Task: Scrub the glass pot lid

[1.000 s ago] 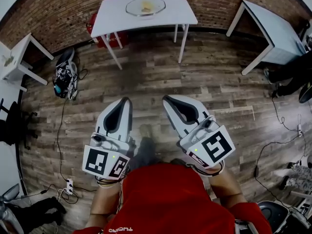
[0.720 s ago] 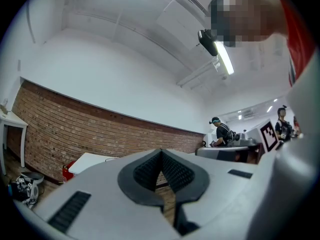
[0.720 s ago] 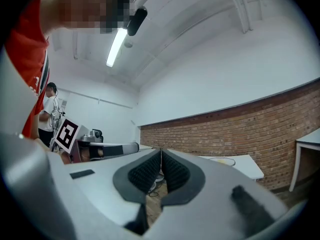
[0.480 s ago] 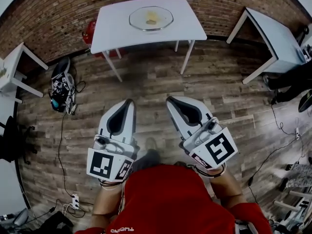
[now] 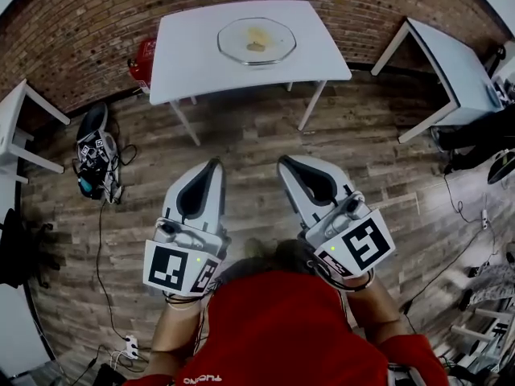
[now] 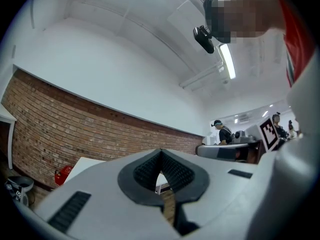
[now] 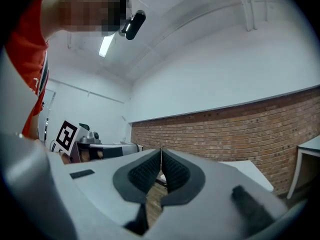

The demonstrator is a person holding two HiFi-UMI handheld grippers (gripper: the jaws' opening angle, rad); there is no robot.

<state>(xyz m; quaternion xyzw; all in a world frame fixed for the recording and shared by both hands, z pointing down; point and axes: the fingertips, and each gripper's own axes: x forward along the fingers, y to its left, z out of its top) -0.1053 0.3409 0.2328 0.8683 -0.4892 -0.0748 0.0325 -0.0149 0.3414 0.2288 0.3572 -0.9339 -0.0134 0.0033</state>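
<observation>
A glass pot lid lies flat on the white table ahead by the brick wall, with a small yellowish thing on or under it; I cannot tell which. My left gripper and right gripper are held side by side over the wooden floor, well short of the table, both pointing at it. Each is shut with nothing between its jaws. In the left gripper view the closed pads meet before the wall, and the right gripper's pads do the same in the right gripper view.
A second white table stands at the right, another white table at the left edge. A red object sits by the wall behind the main table. A bag and cables lie on the floor at left, more cables at right.
Both grippers and I have moved toward the table: it and the lid sit lower and larger in the head view. The jaws stayed shut.
</observation>
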